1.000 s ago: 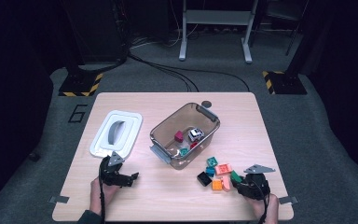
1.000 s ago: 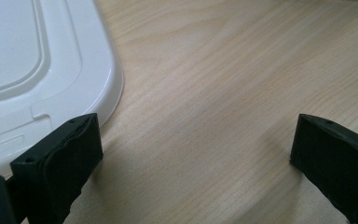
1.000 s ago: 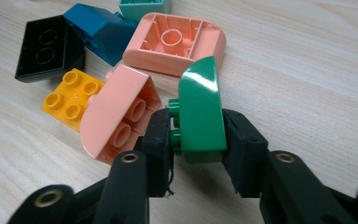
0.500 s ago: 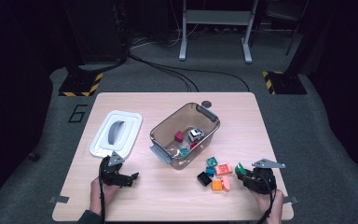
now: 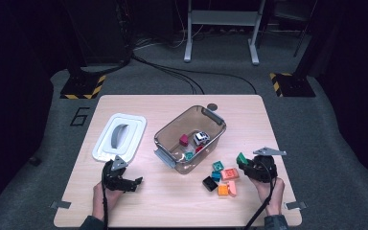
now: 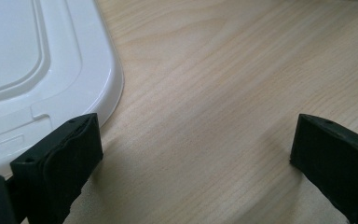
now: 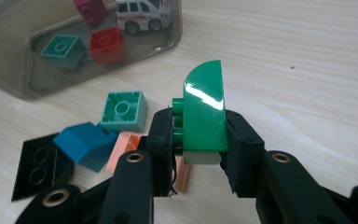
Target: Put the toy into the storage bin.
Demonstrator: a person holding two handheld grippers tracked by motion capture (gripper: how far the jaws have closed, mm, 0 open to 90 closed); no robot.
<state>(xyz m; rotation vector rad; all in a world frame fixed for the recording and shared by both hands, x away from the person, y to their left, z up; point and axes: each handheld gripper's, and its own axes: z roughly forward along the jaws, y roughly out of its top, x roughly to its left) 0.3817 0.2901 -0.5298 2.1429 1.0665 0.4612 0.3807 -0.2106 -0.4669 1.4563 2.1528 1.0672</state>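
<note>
My right gripper (image 7: 199, 135) is shut on a green rounded brick (image 7: 205, 114), held a little above the table to the right of the loose bricks; from above, the green brick (image 5: 242, 158) juts from the right gripper (image 5: 245, 164) toward the clear plastic bin (image 5: 215, 117). Inside the bin lie a white toy car (image 5: 201, 138), a magenta brick (image 5: 184, 140), a red brick (image 7: 106, 44) and a teal brick (image 7: 64, 50). My left gripper (image 5: 135, 183) rests low near the front left, open, with bare wood between its fingers (image 6: 70, 158).
Loose bricks lie between the bin and my right hand: a teal one (image 7: 123, 110), a blue one (image 7: 84, 144), a black one (image 7: 39, 164), salmon and orange ones (image 5: 227, 181). The white bin lid (image 5: 120, 136) lies flat at the left, by my left gripper.
My right gripper has lifted from the brick pile and moved right with the green brick in its jaws. The left hand has stayed put.
</note>
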